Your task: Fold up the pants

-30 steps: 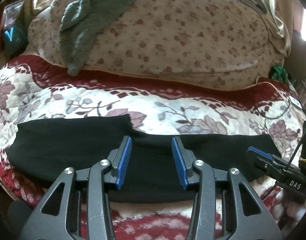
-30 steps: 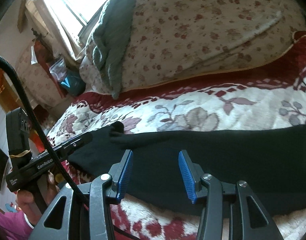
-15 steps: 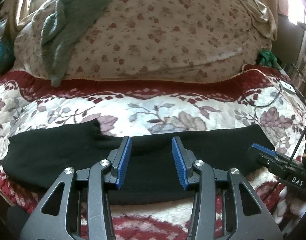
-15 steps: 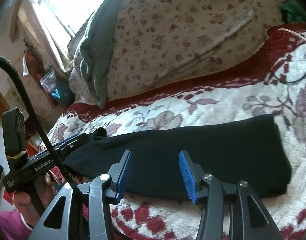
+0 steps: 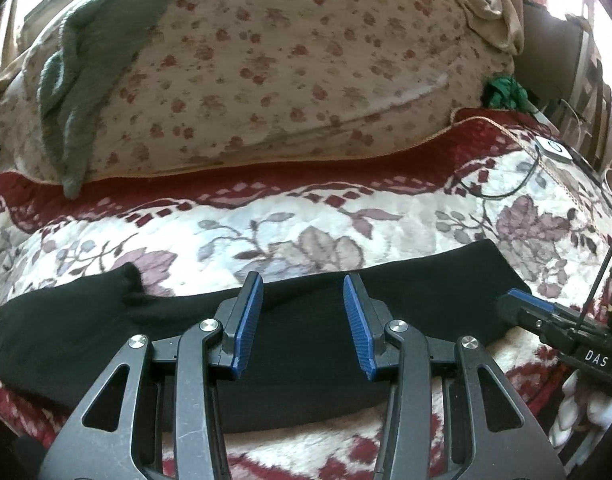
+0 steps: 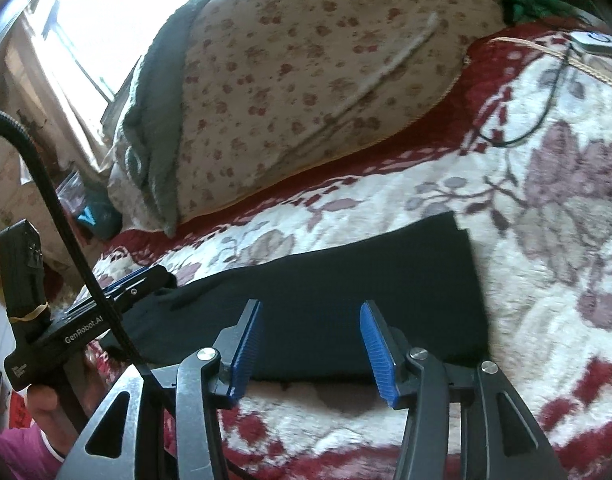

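The black pants (image 5: 306, 332) lie flat as a long folded strip across the floral red and white bedspread (image 5: 314, 236). They also show in the right wrist view (image 6: 346, 280). My left gripper (image 5: 302, 320) is open and empty, hovering over the strip's middle. My right gripper (image 6: 310, 336) is open and empty, over the strip's near edge toward its right end. The right gripper's tip (image 5: 518, 300) shows at the pants' right end in the left wrist view. The left gripper (image 6: 146, 280) shows at the pants' left end in the right wrist view.
A large floral duvet pile (image 5: 290, 64) with a grey-green knit garment (image 5: 66, 80) fills the back of the bed. A thin black cable (image 5: 502, 192) and a white device (image 5: 552, 148) lie at the far right. A green bundle (image 5: 504, 92) sits behind them.
Both grippers have shifted right along the pants and stayed open. The right wrist view now reaches the pants' right end. The pants have not moved.
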`<state>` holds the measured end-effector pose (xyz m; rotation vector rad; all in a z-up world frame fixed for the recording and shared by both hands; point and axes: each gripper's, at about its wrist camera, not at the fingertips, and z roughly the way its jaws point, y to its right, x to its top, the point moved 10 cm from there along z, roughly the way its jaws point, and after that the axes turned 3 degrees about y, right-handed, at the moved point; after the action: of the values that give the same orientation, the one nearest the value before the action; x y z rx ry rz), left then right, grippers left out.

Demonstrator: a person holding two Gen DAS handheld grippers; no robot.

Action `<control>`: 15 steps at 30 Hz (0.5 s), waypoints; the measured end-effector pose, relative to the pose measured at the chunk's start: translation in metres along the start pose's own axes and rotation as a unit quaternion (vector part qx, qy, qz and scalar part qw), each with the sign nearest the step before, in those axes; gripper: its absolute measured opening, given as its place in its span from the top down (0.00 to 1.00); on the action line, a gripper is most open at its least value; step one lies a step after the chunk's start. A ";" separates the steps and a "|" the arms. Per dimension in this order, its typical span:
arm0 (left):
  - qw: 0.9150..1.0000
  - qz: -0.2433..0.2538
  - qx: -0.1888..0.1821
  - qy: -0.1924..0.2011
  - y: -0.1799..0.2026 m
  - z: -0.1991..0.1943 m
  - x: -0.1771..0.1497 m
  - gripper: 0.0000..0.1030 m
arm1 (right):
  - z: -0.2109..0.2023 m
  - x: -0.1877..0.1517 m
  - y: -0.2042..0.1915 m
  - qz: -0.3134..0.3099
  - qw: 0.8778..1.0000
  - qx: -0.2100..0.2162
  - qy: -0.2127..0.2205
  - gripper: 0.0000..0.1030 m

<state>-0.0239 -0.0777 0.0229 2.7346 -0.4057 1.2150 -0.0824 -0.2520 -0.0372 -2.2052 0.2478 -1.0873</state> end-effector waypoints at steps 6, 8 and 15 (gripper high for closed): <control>1.000 0.016 -0.014 -0.012 0.020 0.013 0.001 0.61 | -0.013 0.002 0.019 0.013 1.000 -0.020 0.003 0.51; 1.000 0.019 -0.018 -0.014 0.024 0.017 0.001 0.61 | -0.017 0.002 0.027 0.017 0.999 -0.029 0.002 0.51; 0.999 0.030 -0.025 -0.021 0.037 0.028 0.002 0.61 | -0.026 -0.004 0.046 0.046 0.998 -0.041 -0.011 0.50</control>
<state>-0.0136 -0.1191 0.0060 2.7280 -0.5183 1.1472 -0.0992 -0.2977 -0.0578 -2.2529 0.3875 -1.0191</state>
